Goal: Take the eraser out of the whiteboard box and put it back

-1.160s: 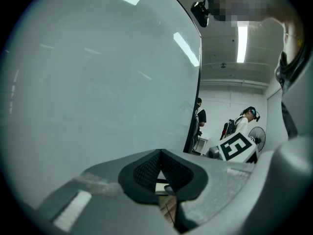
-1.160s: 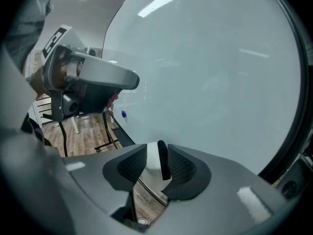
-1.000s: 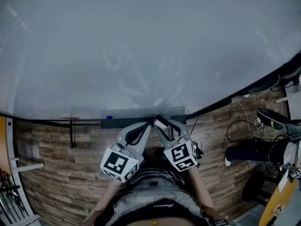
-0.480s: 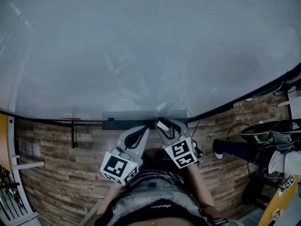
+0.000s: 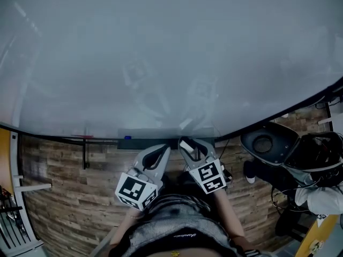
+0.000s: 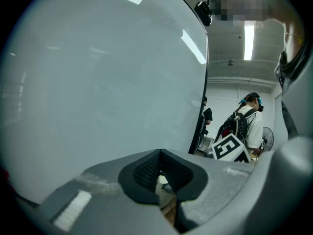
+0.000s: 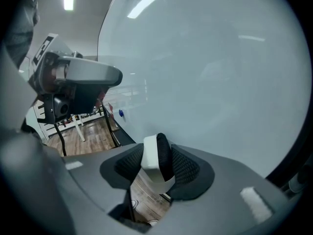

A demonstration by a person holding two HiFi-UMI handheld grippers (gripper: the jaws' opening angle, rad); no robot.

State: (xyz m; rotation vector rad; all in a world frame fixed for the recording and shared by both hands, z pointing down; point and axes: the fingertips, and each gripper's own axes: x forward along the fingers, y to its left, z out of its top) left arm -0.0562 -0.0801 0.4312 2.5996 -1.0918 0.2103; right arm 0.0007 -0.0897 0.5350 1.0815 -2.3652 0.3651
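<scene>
Only the right gripper view clearly shows the right gripper (image 7: 156, 150) pinching the eraser (image 7: 152, 161), jaws just tightened. The left gripper (image 6: 160, 156) seems pressed together.

Cool, even room light. Ceiling strip lights (image 6: 248, 35) streak glare across the whiteboard (image 6: 98, 82); fisheye edges bend, corners black, left gripper (image 6: 160, 155) soft.

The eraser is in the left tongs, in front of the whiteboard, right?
No. The eraser is in the right tongs, which just closed a little further on it, in front of the whiteboard; the left tongs hold nothing. The right gripper view shows it.
</scene>
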